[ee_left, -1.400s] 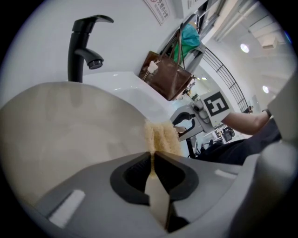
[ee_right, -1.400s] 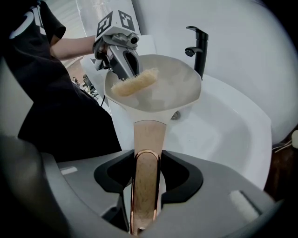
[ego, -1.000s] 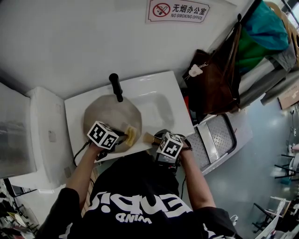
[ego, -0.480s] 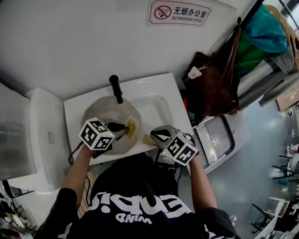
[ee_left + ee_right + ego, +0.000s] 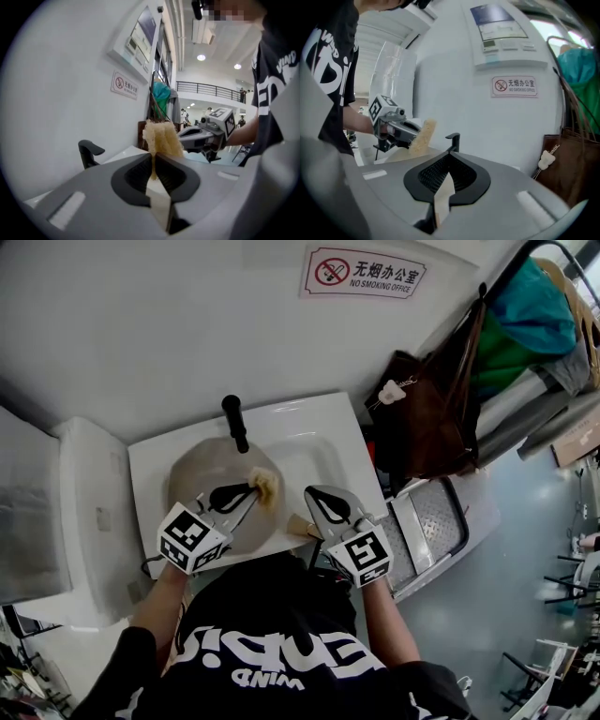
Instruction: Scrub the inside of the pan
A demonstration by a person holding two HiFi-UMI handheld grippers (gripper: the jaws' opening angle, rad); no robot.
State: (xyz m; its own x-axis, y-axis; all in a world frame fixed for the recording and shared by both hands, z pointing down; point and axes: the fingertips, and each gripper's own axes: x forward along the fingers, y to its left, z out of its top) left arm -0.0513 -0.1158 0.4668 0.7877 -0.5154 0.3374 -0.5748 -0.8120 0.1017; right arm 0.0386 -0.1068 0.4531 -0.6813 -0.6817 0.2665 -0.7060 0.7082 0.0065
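A round grey-brown pan (image 5: 208, 486) with a black handle (image 5: 232, 418) lies in the left of the white sink (image 5: 323, 432). My left gripper (image 5: 251, 491) reaches over the pan and is shut on a tan loofah sponge (image 5: 266, 486). In the left gripper view the sponge (image 5: 161, 138) sticks up from the closed tips (image 5: 153, 157). My right gripper (image 5: 317, 493) hovers over the sink's front rim, right of the pan. Its jaws are closing to shut, with nothing between them (image 5: 451, 157). The right gripper view shows the sponge (image 5: 423, 136) and the handle (image 5: 453, 139).
A small tan object (image 5: 298, 521) rests on the sink's front rim between the grippers. A white wall with a no-smoking sign (image 5: 364, 272) stands behind. A brown bag (image 5: 431, 409) hangs at the right, above a folding step stool (image 5: 436, 517). A white appliance (image 5: 84, 512) flanks the sink's left.
The right gripper's jaws have closed, and it has swung forward so its jaws point over the sink. The left gripper has pushed the sponge further in over the pan.
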